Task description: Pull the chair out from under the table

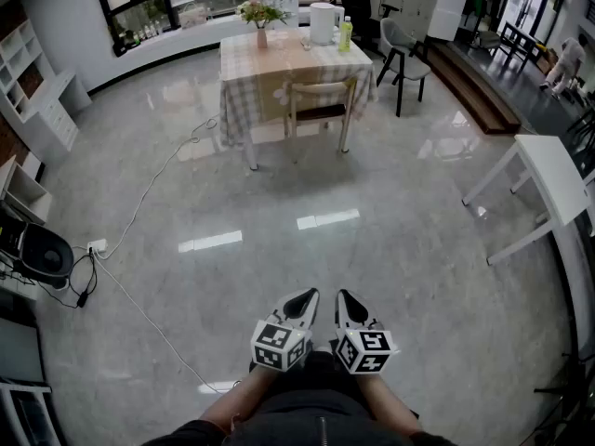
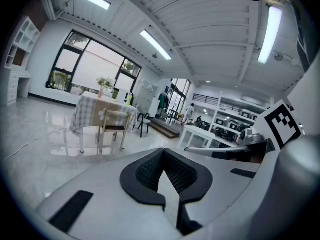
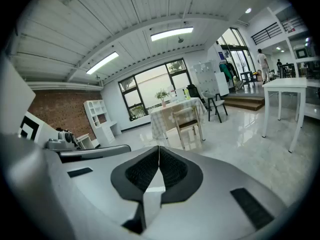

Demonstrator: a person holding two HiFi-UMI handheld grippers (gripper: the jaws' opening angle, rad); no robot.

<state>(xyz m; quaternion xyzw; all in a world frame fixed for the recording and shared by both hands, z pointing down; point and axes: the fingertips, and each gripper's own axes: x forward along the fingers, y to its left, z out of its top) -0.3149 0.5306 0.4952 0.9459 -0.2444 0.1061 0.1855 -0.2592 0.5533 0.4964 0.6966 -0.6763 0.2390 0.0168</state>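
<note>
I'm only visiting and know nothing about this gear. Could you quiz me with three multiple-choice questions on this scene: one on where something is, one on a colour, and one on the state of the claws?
1. Where is the chair?
A. pushed in at the checked table
B. right beside the claws
C. upside down on the tabletop

2. What colour is the bottle on that table?
A. red
B. black
C. yellow-green

3. How do the left claw and the right claw stand?
A. both wide open
B. both shut and empty
C. the left one clamped on the chair

Answers:
1 A: the chair stands at the table's near side, far from both claws.
2 C: it shows yellow-green next to the white jug.
3 B: each claw's own view shows its jaws together with nothing between them.
</note>
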